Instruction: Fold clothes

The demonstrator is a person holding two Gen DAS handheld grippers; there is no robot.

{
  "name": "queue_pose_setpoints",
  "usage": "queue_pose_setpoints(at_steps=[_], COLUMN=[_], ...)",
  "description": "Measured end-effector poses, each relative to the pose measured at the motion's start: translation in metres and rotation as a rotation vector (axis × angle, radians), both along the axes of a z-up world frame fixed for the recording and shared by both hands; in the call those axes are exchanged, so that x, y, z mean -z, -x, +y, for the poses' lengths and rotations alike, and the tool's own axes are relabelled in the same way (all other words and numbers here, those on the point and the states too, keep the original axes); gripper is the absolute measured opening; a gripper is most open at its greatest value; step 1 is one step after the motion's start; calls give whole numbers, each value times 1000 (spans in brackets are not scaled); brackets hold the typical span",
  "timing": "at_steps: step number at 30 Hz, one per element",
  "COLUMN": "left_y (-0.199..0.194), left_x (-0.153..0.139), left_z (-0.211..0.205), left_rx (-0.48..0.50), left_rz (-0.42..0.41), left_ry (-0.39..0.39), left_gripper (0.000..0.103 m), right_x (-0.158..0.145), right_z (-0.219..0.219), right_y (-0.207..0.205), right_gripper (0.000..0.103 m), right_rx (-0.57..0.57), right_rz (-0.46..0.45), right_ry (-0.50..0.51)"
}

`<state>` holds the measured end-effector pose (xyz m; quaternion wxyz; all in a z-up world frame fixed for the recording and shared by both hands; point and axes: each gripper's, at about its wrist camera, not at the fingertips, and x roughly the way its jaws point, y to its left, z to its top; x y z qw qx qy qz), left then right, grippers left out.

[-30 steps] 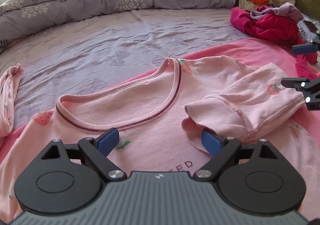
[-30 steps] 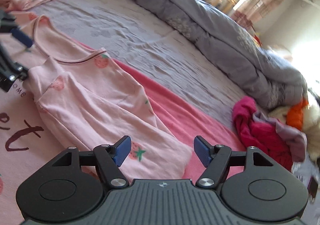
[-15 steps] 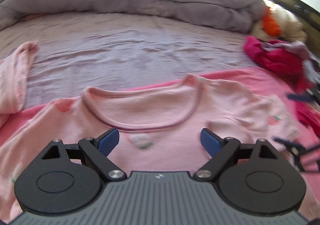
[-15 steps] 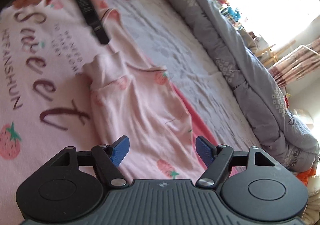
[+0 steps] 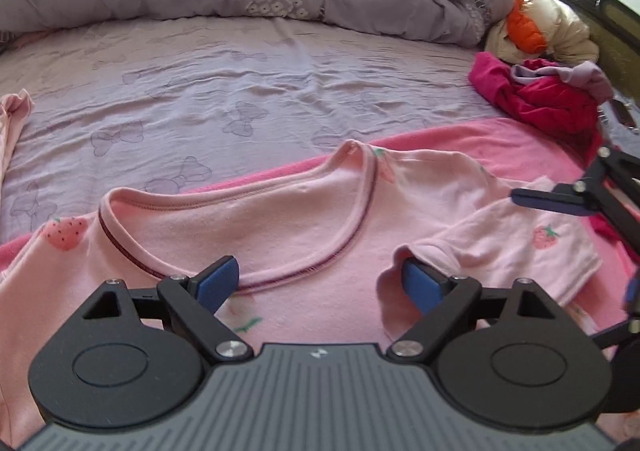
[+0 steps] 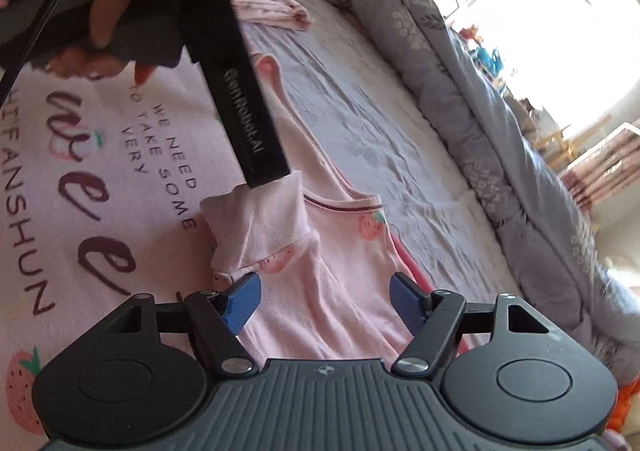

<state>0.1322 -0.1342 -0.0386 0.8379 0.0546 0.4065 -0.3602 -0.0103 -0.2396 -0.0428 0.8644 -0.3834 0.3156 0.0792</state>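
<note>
Both the left gripper (image 5: 320, 283) and right gripper (image 6: 324, 301) have jaws apart, empty, over the pink shirt (image 5: 280, 227); its folded sleeve (image 6: 256, 219) hides the left fingertip; the hem is cut off.

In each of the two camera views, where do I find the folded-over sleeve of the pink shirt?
Left wrist view: the folded sleeve lies at right of centre, its cuff beside the left gripper.
Right wrist view: the sleeve is at centre, just above the right gripper.
Shared landmark: the shirt's dark-trimmed neckline.
</note>
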Motion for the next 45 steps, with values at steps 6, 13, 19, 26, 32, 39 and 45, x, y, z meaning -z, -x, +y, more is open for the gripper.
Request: queue_pose_setpoints(at_steps=[6, 13, 19, 26, 32, 39, 45], left_y=[18, 22, 21, 15, 23, 57, 82], left_x=[-9, -48, -64, -38, -26, -53, -40], left_z=[-3, 25, 77, 113, 117, 87, 45], left_rx=[118, 61, -57, -316, -357, -193, 61], left_rz=[58, 23, 5, 52, 60, -92, -218], left_ry=[115, 222, 191, 95, -47, 66, -163], left_gripper=[89, 89, 90, 90, 88, 89, 89], right_x=[-3, -28, -44, -46, -39, -27, -21], right_z=[1, 25, 63, 67, 35, -8, -24], right_y=[9, 11, -7, -21, -20, -3, 13], right_gripper=[72, 72, 74, 75, 75, 75, 75], right_rx=[-50, -141, -182, -60, 74, 311, 364], right_rz=[-47, -173, -219, -144, -62, -4, 38], right_ry=[40, 11, -88, -180, -187, -191, -157])
